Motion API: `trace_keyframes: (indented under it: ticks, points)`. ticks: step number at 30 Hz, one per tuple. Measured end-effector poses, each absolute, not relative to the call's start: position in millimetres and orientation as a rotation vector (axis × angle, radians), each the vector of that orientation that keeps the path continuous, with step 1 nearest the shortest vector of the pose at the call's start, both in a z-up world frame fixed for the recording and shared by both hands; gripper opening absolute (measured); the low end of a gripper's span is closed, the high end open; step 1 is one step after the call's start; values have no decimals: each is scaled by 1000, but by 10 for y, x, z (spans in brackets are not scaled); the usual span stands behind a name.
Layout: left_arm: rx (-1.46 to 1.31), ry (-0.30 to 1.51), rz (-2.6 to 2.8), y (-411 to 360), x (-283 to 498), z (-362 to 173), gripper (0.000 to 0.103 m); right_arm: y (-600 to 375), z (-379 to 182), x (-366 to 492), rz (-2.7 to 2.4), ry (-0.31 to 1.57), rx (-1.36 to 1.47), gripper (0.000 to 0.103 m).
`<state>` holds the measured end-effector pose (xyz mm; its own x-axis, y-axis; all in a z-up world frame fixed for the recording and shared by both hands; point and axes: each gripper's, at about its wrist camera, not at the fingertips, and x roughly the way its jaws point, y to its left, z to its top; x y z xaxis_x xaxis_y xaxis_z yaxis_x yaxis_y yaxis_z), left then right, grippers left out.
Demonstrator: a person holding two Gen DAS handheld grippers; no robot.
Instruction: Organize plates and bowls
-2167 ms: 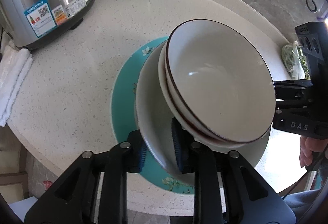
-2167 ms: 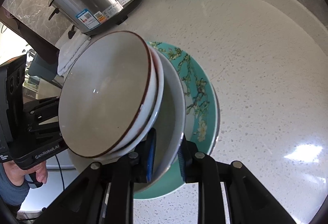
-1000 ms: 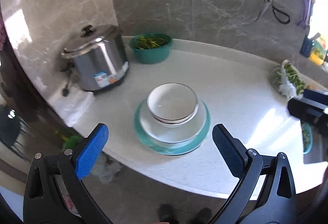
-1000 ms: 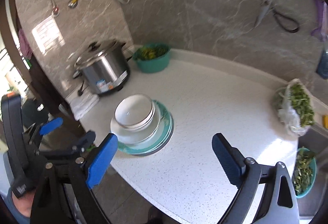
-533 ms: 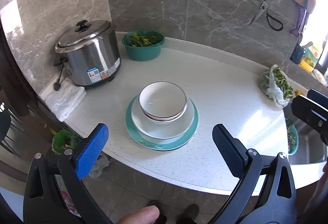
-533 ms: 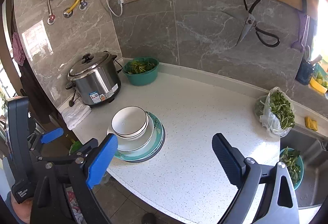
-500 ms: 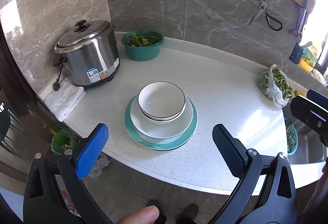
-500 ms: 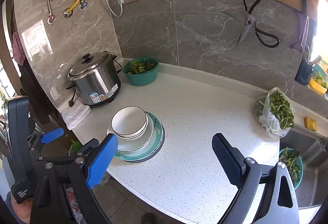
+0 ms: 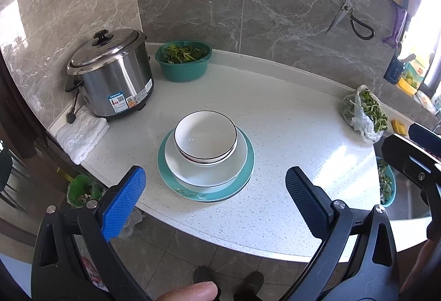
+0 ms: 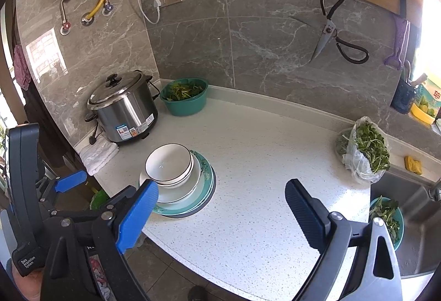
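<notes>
Stack: bowls [image 9: 205,135] nested on white plate [image 9: 206,171], on teal plate [image 9: 242,185].
Left gripper [image 9: 215,196]: spread, empty.
Right gripper [image 10: 220,207]: spread, empty.
Judgement: stack looked finished; best left undisturbed.

Both wrist cameras sit above and off the near edge of the white speckled countertop [image 9: 289,130], tilted down toward the grey marble wall [image 10: 261,39]. The right view stands higher and farther back. Both share the stacked white bowls on the teal plate [image 9: 205,157] [image 10: 176,177].
</notes>
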<state>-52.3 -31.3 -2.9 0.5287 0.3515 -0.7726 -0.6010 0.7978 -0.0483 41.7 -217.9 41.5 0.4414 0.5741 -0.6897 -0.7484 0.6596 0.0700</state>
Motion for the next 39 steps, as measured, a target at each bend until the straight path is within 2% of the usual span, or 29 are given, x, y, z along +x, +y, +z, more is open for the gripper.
trace_keyframes:
  ticks: [39]
  points:
    - [-334, 825, 656, -161, -518, 91, 103, -2119, 257, 629, 754, 796, -267, 95]
